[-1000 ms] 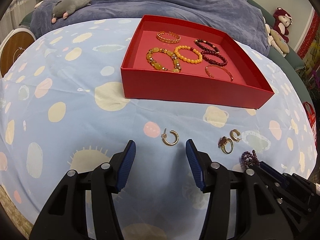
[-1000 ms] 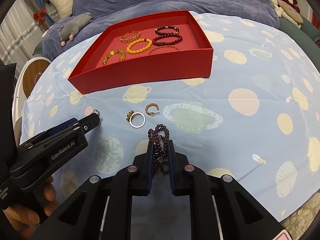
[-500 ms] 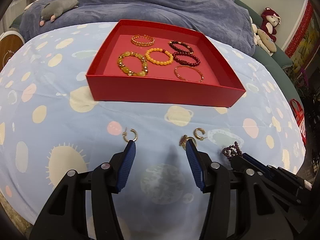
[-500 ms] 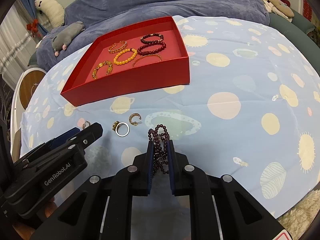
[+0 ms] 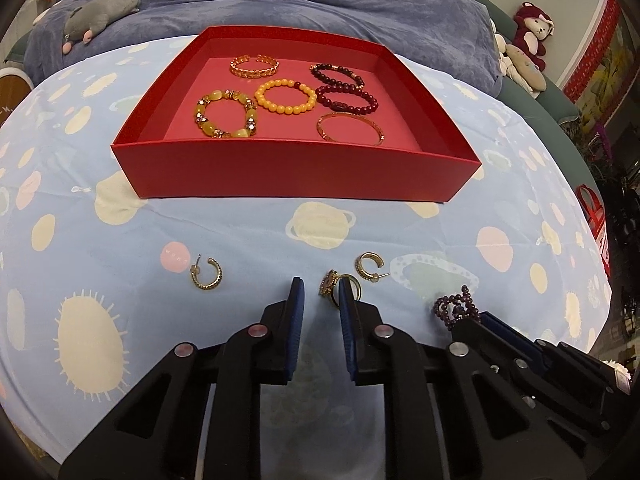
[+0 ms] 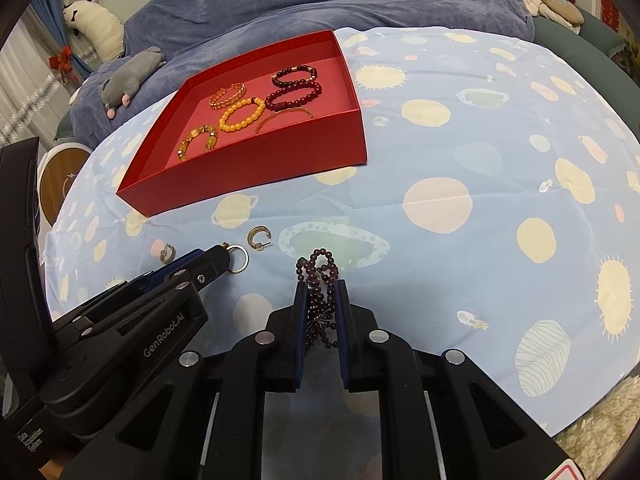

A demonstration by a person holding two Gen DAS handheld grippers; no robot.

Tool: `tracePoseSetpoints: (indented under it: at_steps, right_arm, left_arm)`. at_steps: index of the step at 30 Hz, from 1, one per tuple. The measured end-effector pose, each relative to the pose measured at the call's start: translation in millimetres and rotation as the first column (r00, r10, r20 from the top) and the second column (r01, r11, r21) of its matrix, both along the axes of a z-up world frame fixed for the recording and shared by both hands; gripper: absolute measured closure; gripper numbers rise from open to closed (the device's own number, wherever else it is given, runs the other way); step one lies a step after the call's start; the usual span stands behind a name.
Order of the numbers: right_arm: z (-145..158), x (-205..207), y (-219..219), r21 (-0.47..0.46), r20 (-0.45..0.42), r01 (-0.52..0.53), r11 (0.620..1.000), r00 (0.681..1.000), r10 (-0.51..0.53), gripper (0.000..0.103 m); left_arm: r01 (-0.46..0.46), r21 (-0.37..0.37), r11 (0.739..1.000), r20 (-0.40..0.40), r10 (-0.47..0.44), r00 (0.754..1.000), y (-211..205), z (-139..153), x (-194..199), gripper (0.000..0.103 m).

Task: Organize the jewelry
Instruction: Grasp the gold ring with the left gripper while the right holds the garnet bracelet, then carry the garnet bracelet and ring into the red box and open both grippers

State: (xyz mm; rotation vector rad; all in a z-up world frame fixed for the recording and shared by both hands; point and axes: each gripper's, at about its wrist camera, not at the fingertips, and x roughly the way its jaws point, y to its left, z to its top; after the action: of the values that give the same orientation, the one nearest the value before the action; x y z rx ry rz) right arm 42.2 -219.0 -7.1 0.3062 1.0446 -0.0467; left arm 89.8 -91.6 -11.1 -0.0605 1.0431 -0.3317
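Observation:
A red tray [image 5: 280,172] holds several bracelets, among them a yellow bead bracelet [image 5: 286,96]. On the blue cloth before it lie a gold hoop earring [image 5: 208,276], a second hoop earring [image 5: 369,266] and a gold ring [image 5: 330,285]. My left gripper [image 5: 321,282] is closing. The ring's jewelled top sits at its tips against the right finger, and a gap shows to the left pad. My right gripper [image 6: 320,286] is shut on a strand of dark purple beads [image 6: 318,276], just above the cloth. The left gripper [image 6: 218,256] is seen with the ring [image 6: 239,258] at its tip.
The cloth with planet prints covers a round table that drops away on all sides. A blue blanket [image 5: 320,8] with a grey plush toy [image 5: 100,10] lies behind the tray. Stuffed toys [image 5: 528,40] sit at the far right. The right gripper [image 5: 476,320] is close beside my left.
My left gripper has shifted right, from the left hoop earring to the ring, and its jaws have narrowed a lot. The right gripper still holds the purple beads in place.

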Motion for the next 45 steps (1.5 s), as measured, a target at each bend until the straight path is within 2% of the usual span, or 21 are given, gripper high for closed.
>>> tracePoseSetpoints:
  at_steps: [7, 16, 23, 29, 39, 45]
  right_arm:
    - [-3, 0, 0, 0.007, -0.009, 0.001, 1.0, 1.0, -0.001, 0.09]
    - [-1, 0, -1, 0.009, -0.005, 0.001, 1.0, 1.0, -0.001, 0.09]
    - [14, 2, 1, 0.022, 0.028, -0.005, 1.0, 1.0, 0.005, 0.09]
    - [41, 10, 7, 0.028, 0.086, -0.034, 0.999, 0.996, 0.031, 0.09]
    - [93, 72, 14, 0.018, 0.193, -0.111, 0.994, 0.975, 0.106, 0.09]
    - [89, 117, 20, -0.009, 0.189, -0.127, 0.992, 0.974, 0.127, 0.09]
  left_arm:
    - [0.019, -0.002, 1.0, 0.005, -0.019, 1.0, -5, -5, 1, 0.094]
    - [0.018, -0.004, 1.0, 0.012, -0.018, 1.0, -2, -1, 0, 0.095]
    - [-0.01, -0.038, 0.999, 0.024, 0.011, 1.0, 17, 22, -1, 0.095]
    - [-0.028, -0.043, 0.999, 0.058, 0.03, 0.998, 37, 54, 6, 0.095]
    - [-0.035, -0.025, 0.999, 0.166, 0.038, 0.985, 52, 104, 58, 0.095]
    - [-0.059, -0.033, 0.998, 0.157, 0.063, 0.986, 49, 95, 99, 0.095]
